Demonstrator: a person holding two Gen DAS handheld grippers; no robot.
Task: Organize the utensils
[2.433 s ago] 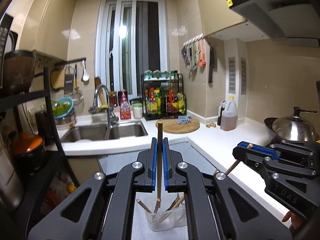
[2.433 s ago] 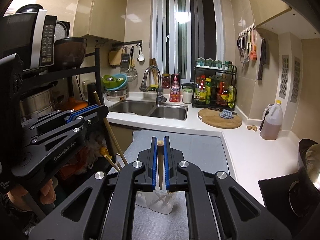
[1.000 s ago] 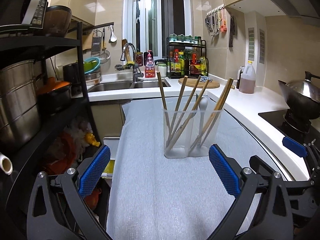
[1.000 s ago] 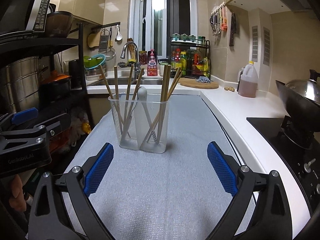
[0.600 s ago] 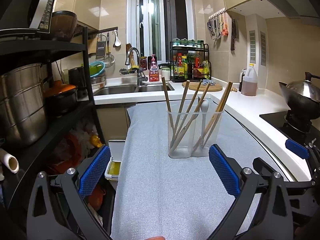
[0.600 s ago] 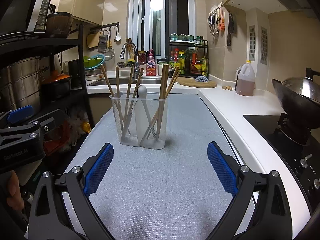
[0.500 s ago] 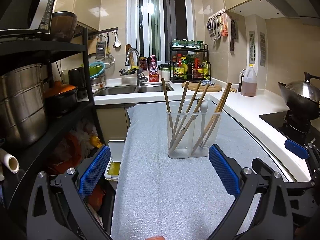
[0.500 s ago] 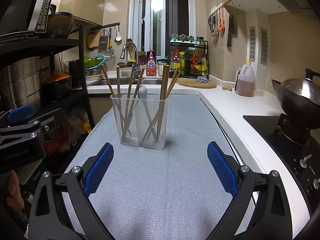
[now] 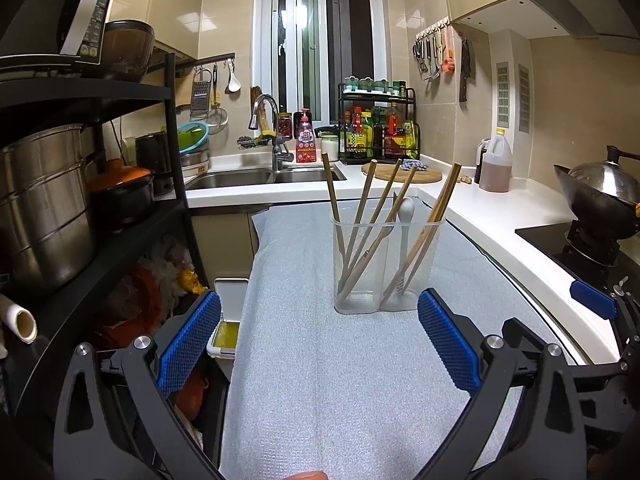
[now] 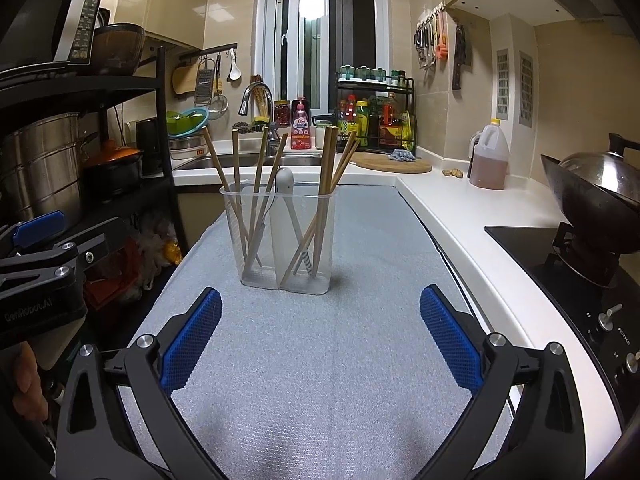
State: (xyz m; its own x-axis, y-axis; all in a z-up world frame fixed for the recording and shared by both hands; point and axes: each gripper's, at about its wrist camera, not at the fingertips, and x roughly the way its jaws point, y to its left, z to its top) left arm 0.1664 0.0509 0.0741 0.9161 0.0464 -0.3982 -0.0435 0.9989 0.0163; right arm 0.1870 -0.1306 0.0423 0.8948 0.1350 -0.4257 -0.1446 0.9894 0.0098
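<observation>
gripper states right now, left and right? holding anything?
Left gripper: open, holding nothing.
Right gripper: open, holding nothing.
The wooden chopsticks stand in the clear plastic utensil holder, apart from both.

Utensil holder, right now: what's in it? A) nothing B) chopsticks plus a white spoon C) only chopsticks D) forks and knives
B: the clear utensil holder stands on the grey mat with wooden chopsticks leaning in both compartments and a white spoon upright near its middle; both hand-held grippers, left and right, are open and empty.
</observation>
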